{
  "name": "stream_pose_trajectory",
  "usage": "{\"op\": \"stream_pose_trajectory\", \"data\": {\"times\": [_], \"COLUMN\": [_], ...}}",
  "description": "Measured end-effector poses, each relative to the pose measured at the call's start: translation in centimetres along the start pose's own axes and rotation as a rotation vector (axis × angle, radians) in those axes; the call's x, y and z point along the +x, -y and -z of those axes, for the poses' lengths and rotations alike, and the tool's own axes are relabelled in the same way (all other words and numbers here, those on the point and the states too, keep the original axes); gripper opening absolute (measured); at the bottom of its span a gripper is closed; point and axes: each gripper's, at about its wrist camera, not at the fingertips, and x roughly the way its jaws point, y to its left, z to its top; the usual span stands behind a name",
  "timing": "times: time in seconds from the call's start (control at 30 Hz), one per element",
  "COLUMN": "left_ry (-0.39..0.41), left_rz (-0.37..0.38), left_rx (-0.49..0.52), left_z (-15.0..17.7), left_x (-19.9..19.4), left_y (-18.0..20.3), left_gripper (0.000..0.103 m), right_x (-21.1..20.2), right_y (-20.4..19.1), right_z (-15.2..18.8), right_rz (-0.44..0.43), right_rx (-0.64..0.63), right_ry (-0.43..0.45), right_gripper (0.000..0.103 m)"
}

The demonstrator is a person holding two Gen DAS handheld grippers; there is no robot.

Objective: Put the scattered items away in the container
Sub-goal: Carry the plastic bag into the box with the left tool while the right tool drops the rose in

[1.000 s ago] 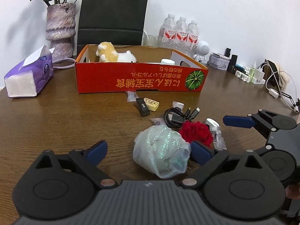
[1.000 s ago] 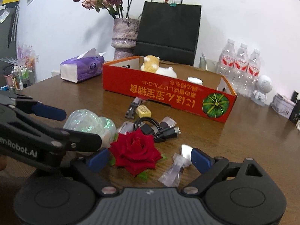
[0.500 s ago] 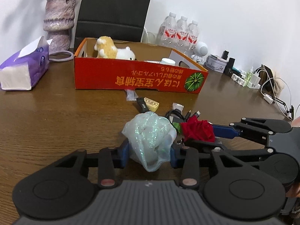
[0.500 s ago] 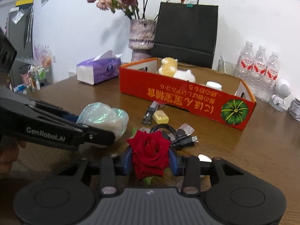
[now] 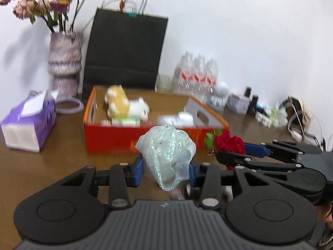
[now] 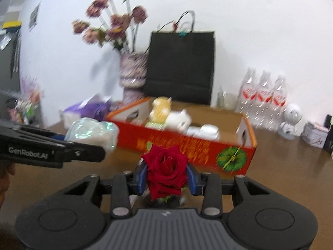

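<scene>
My left gripper is shut on a glittery translucent bag and holds it above the table, in front of the red cardboard box. My right gripper is shut on a red rose and holds it up in front of the same box. The box holds a plush toy and some white items. The right gripper with the rose shows at the right of the left wrist view. The bag shows at the left of the right wrist view.
A purple tissue box lies left of the box. A vase of dried flowers and a black paper bag stand behind it. Water bottles, a small white robot figure and gadgets with cables are at the back right.
Both grippers closed on their items, the left on the bag and the right on the rose, and lifted them off the table toward the red box. The small items on the table dropped out of view.
</scene>
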Motion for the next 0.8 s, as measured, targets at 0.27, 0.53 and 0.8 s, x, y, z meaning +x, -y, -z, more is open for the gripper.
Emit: {"op": "stream_pose_trajectory", "data": {"times": [0.27,0.53,0.8], "left_ry": [0.072,0.037,-0.013], "left_rz": [-0.054,-0.085,-0.107], "left_rx": [-0.08,-0.144,-0.12], "left_z": [-4.8,-6.9,-7.7], "left_x": [4.3,11.0,16.2], "left_y": [-1.6,-3.9,-4.7], "left_gripper": [0.041,0.041,0.041], "right_x": [5.1,10.3,15.5], "right_y": [2.8,6.7,9.1], "right_z": [-4.6,-7.3,-7.7], "right_rz": [0.082,0.101,0.109], "right_rx": [0.083,0.193,0.208], "right_ry": [0.051,0.079,-0.007], "right_gripper": [0.037,0.037,0.037]}}
